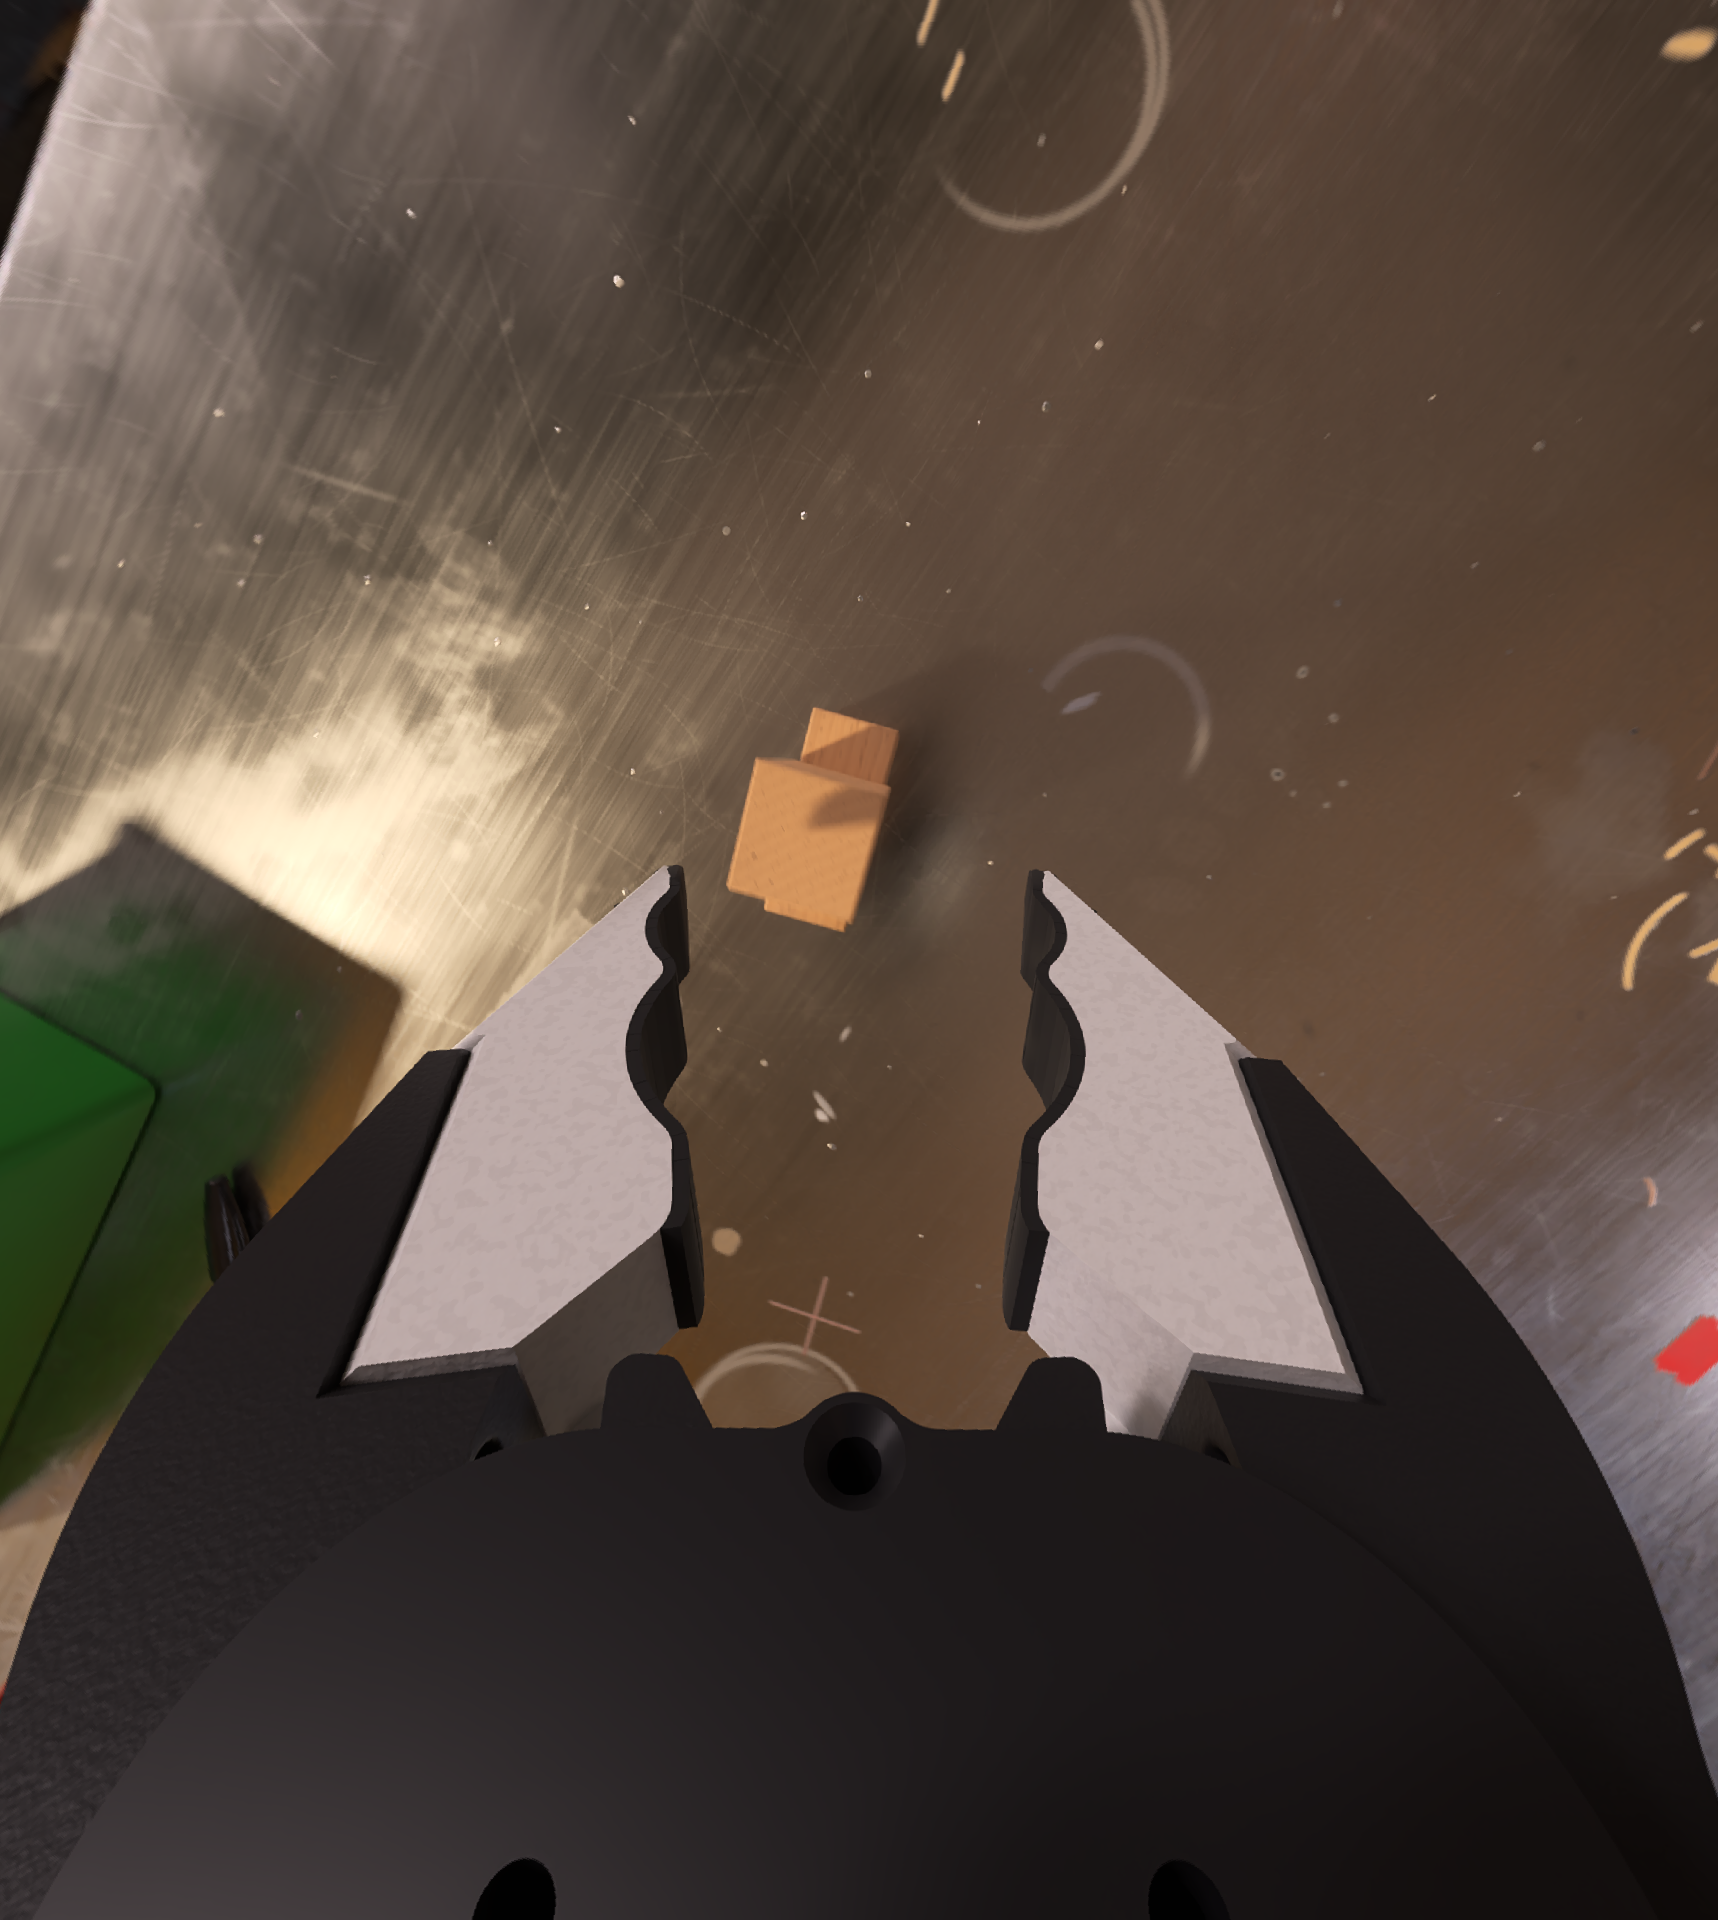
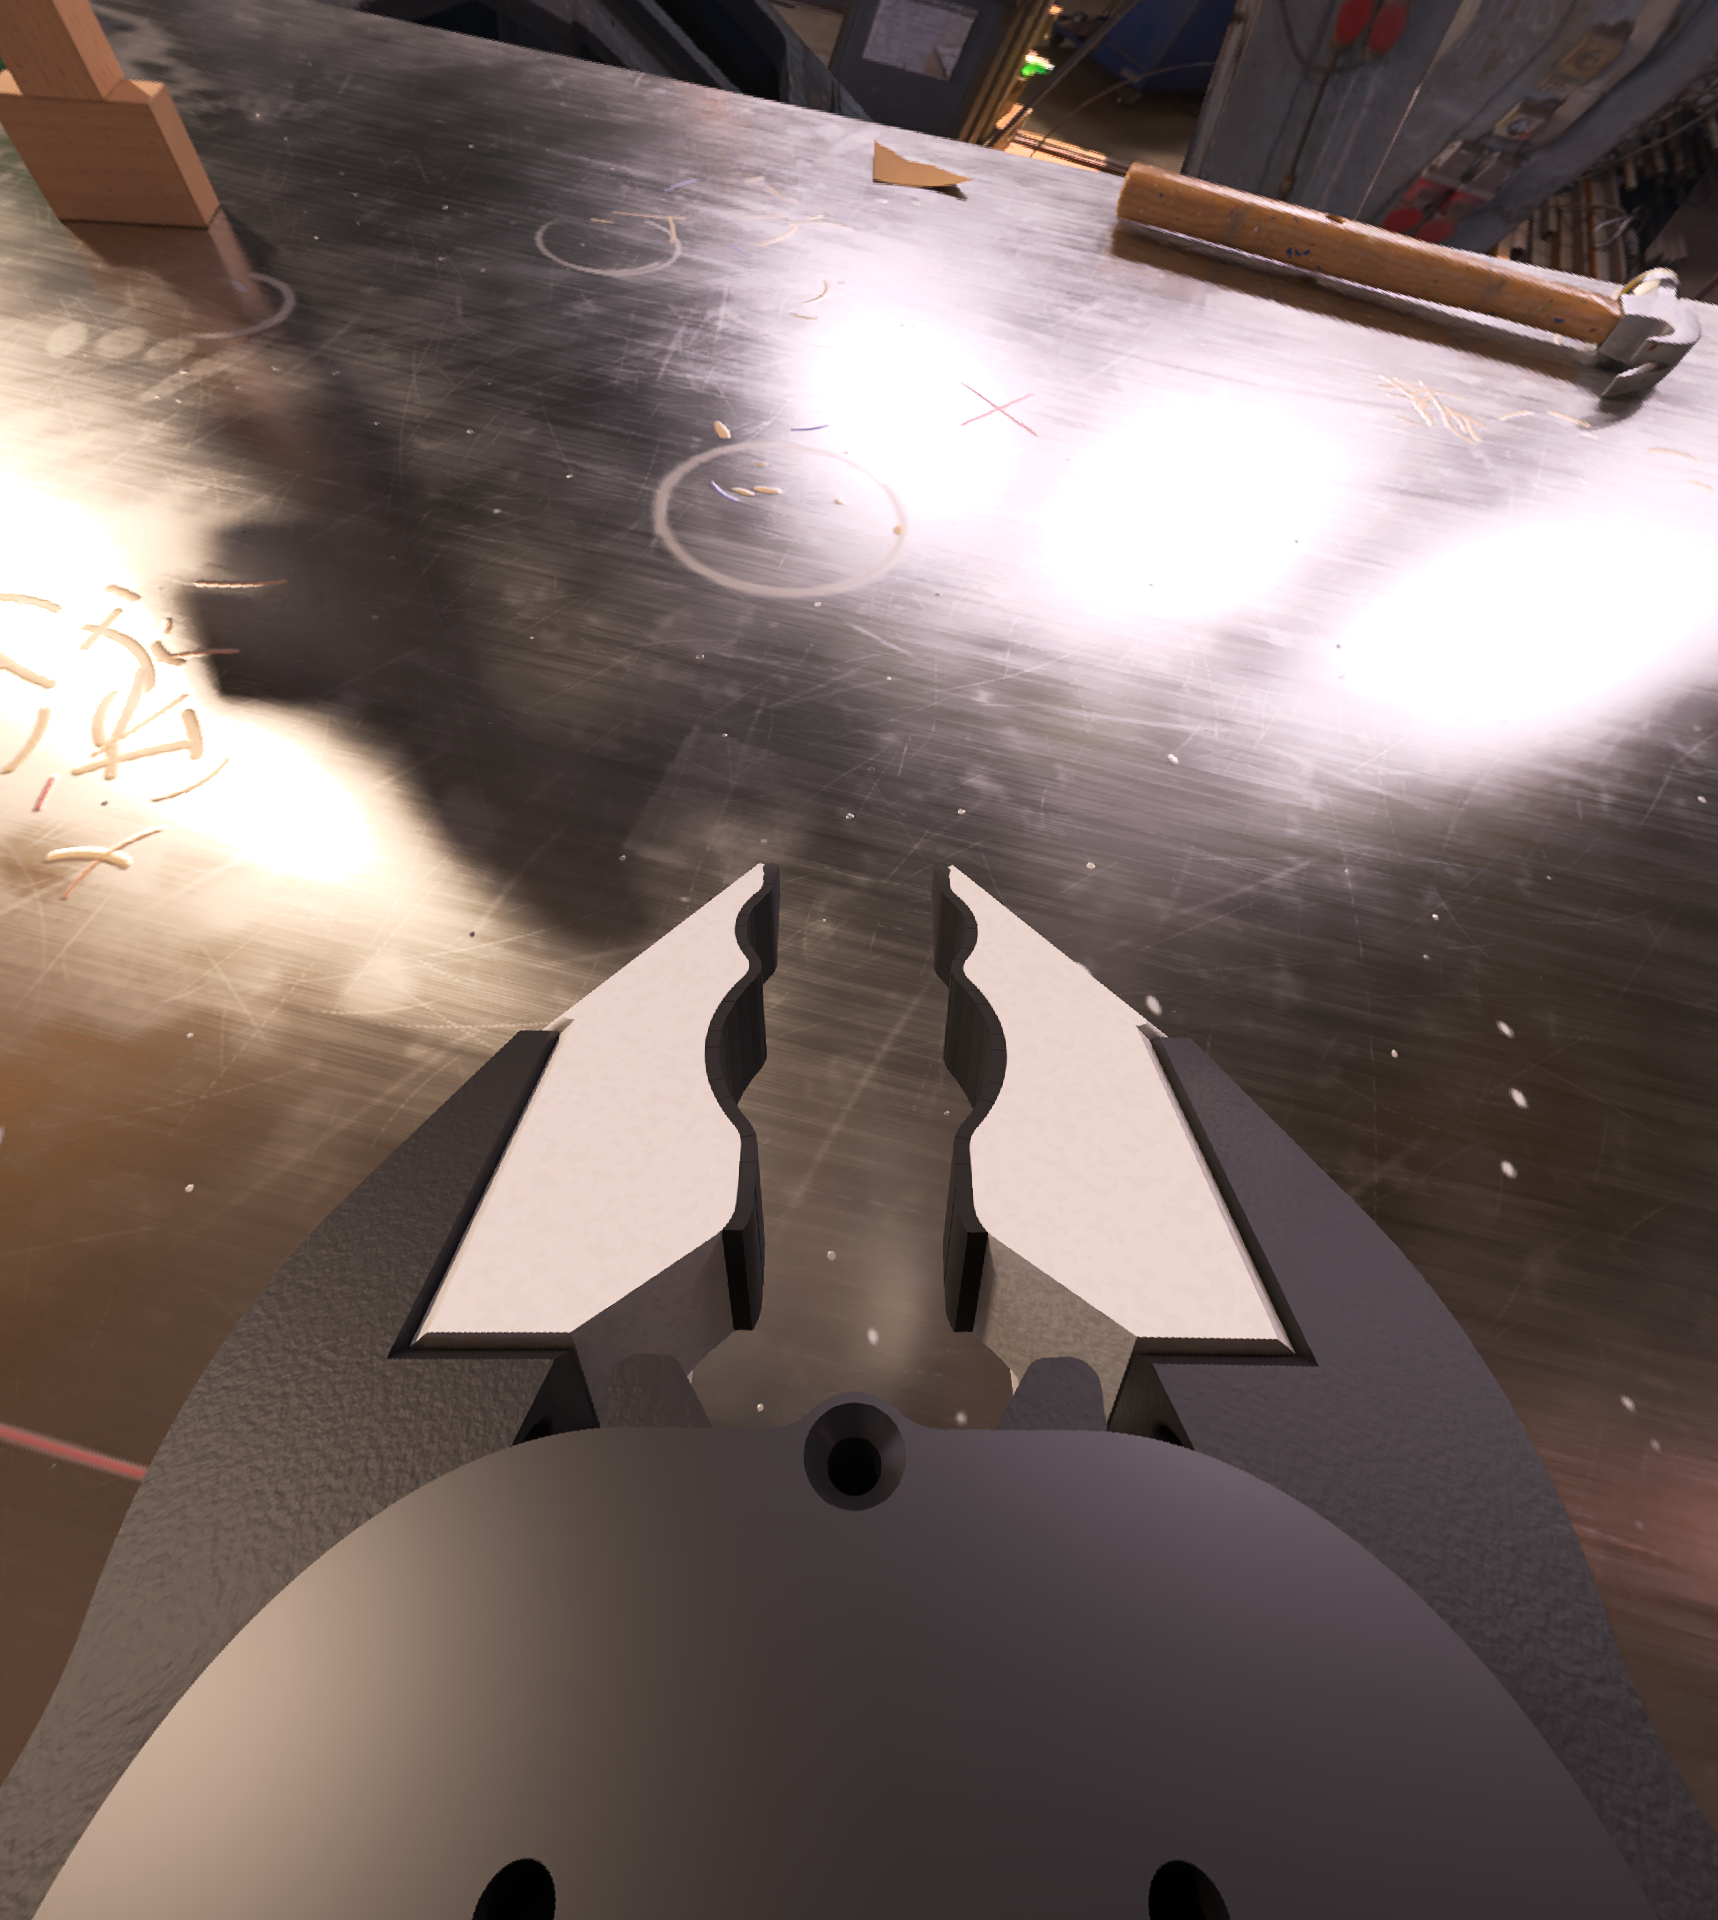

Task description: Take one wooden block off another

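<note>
Two light wooden blocks stand stacked on the scratched metal table (image 1: pixel 367 416). In the left wrist view the stack (image 1: pixel 803 842) lies just beyond my fingertips, a little left of the gap, with a second block's edge (image 1: pixel 850 743) showing at its far side. My left gripper (image 1: pixel 855 876) is open and empty, hovering above the table. In the right wrist view the stack is far off at the top left: a narrower upper block (image 2: pixel 44 42), cut by the frame, stands on a wider lower block (image 2: pixel 102 156). My right gripper (image 2: pixel 857 873) is partly open, empty, and far from the blocks.
A green box (image 1: pixel 3 1195) stands close on the left of the left gripper, near the table's left edge. A wooden-handled hammer (image 2: pixel 1406 270) lies at the far right edge. Wood shavings (image 2: pixel 96 707) and a brown scrap (image 2: pixel 912 166) lie scattered on the table.
</note>
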